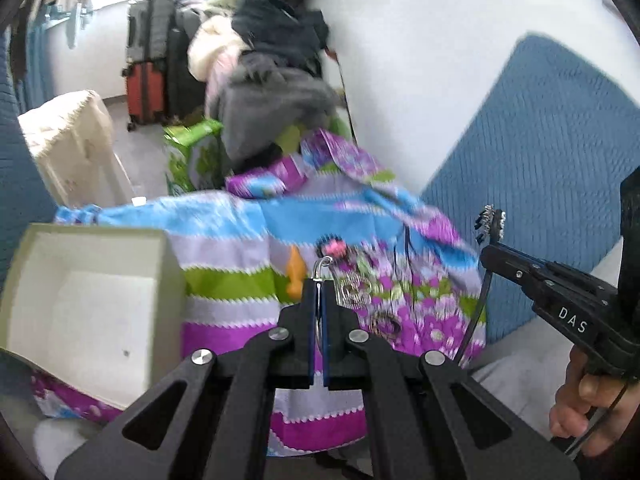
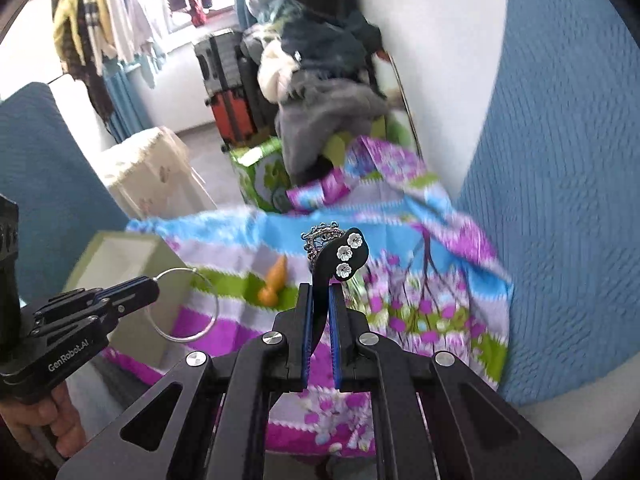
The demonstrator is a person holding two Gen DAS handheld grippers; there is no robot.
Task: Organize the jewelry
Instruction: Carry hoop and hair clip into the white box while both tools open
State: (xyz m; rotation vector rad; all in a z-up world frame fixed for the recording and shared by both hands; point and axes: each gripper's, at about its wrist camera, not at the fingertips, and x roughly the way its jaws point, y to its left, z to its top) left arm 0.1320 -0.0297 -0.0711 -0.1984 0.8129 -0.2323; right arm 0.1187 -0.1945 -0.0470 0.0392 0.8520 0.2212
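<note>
Silver hoop (image 2: 185,305) clamped in the left gripper's (image 1: 320,280) jaws, black flowered hair clip (image 2: 345,258) in the right gripper's (image 2: 320,292); both held right of the open box (image 1: 86,300), above the patterned cloth (image 1: 248,280). Judged: carry step; next, lower each into the box

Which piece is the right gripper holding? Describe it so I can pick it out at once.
Look above the bright floral cloth, at the right gripper in the middle of its own view. Shut in it is a black hair clip sticking up. Three small white flowers on its rounded end set it apart from the plain silver hoop in the left gripper.
</note>
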